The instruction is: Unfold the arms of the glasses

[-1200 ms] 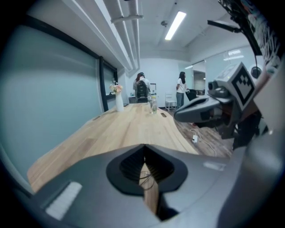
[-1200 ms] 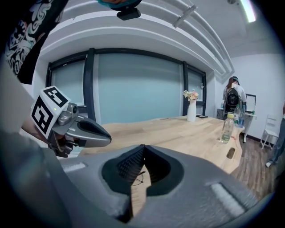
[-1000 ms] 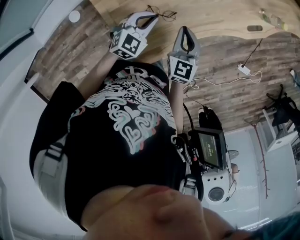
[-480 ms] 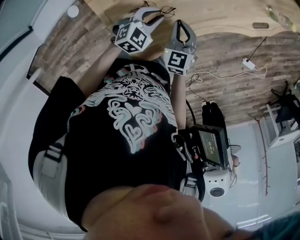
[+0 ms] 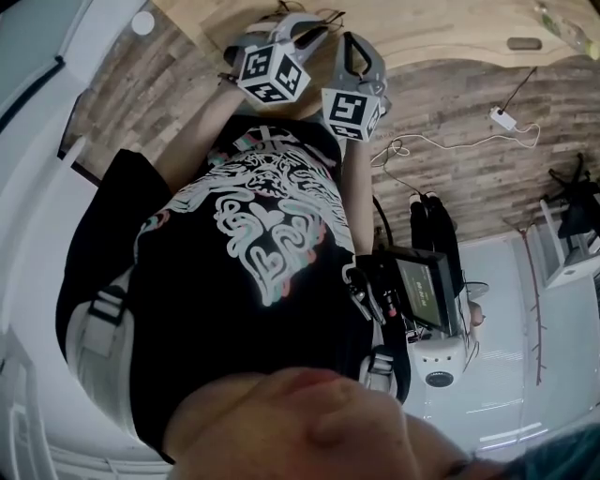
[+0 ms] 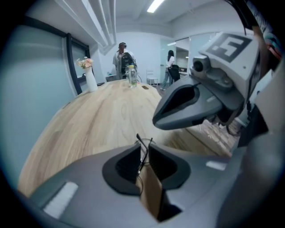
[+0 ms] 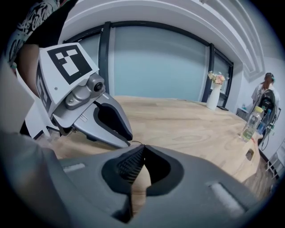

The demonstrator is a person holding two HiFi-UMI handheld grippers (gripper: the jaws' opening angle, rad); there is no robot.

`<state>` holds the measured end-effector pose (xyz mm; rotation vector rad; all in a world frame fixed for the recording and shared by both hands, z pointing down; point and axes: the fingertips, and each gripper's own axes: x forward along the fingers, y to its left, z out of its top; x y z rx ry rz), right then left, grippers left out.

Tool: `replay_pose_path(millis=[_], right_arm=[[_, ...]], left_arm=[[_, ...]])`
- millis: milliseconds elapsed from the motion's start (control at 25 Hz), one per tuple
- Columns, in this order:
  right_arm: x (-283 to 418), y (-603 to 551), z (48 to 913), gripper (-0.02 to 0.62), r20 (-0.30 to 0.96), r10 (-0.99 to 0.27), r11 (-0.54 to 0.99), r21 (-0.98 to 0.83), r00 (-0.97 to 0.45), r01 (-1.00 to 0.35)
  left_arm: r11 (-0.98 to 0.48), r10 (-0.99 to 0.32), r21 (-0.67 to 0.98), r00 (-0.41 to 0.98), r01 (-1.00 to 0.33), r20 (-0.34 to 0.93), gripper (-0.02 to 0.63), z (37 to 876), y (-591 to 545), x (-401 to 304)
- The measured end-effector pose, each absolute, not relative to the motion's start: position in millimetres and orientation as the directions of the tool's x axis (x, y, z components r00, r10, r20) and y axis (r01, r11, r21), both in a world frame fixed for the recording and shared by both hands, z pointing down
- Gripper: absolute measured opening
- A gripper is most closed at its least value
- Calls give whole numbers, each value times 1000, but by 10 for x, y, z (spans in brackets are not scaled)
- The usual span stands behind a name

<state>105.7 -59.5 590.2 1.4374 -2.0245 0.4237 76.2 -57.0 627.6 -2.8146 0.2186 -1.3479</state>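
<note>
The thin black wire-framed glasses (image 6: 141, 149) stand between the jaws of my left gripper (image 6: 143, 153), with the wire sticking up past the tips. The pads sit close on the wire with only a narrow gap lower down. In the head view the glasses (image 5: 323, 16) show as faint wires at the top edge, just beyond my left gripper (image 5: 322, 31). My right gripper (image 7: 142, 150) is shut, tips together, right beside the left gripper's tip (image 7: 128, 141). A fine wire lies at the right gripper's tips; I cannot tell whether it is pinched. From the left gripper view, the right gripper (image 6: 156, 121) hangs just above the glasses.
The light wooden table (image 6: 102, 116) stretches away ahead. A white vase with flowers (image 6: 90, 78) and a bottle (image 6: 132, 75) stand at its far end, where people stand behind. A cable with a charger (image 5: 502, 117) lies on the floor; a cart with a screen (image 5: 427, 295) stands at the person's side.
Both grippers have moved up the head view toward the glasses and closer together. The glasses, which lay on the table beyond the left gripper's tips, now sit between its jaws.
</note>
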Motion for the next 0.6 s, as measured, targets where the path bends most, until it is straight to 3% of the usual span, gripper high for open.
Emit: replay_pose_path(millis=[600], right_arm=[[793, -583, 6040, 0, 673, -690, 423, 75, -267, -903]], left_arm=[[-993, -119, -90, 559, -79, 821, 40, 6351, -539, 711]])
